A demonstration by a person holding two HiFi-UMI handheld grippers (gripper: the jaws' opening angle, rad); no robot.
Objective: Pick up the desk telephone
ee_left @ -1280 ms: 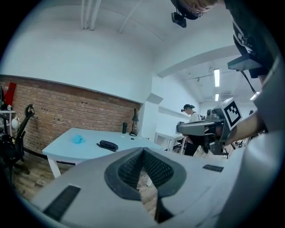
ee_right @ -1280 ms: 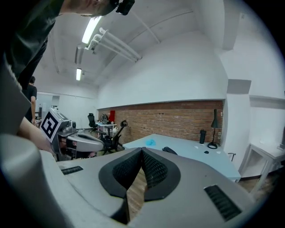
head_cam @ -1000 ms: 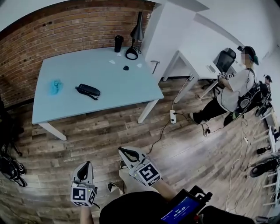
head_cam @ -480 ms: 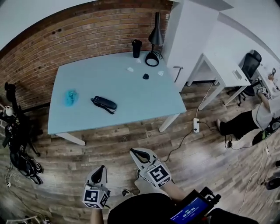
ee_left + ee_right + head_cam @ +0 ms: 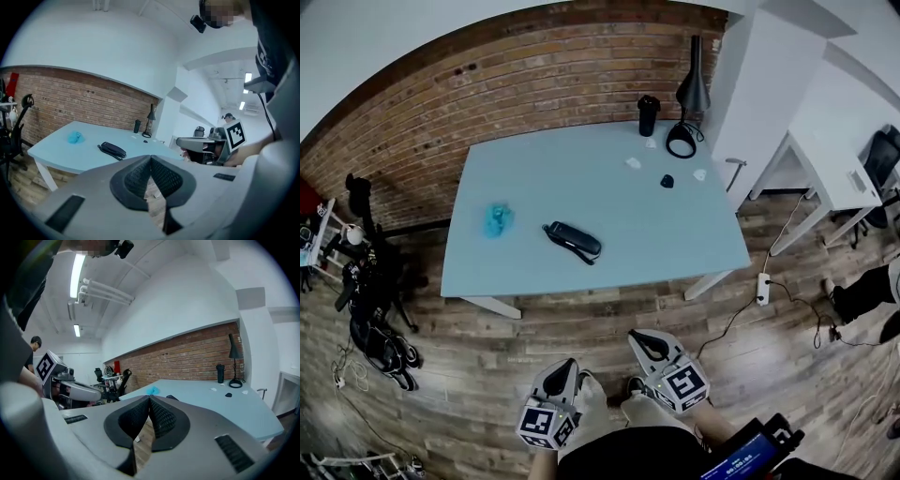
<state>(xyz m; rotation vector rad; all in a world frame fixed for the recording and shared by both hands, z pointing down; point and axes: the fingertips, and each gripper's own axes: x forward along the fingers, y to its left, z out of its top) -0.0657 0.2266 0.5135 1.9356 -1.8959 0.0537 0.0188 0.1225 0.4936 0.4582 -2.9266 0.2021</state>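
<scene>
While my left tool and right tool are both closed on nothing, the desk telephone lies well ahead on the bench, nearly straight beyond the left one, with its long axis slanting across my reach.

Your left gripper: light grey moulded shell, black surround at the tip, and a white marker cube with black square codes at the back. Your right gripper: same build, with its own cube, also black on white. From the gripper views, the pads are black with a fine ribbed grid, set in a rounded black collar. Each grey shell has a black rectangular slot. You're wearing a dark top with light print on the chest. A black unit with a blue lit screen is at your front. A small black head camera sits up top.
</scene>
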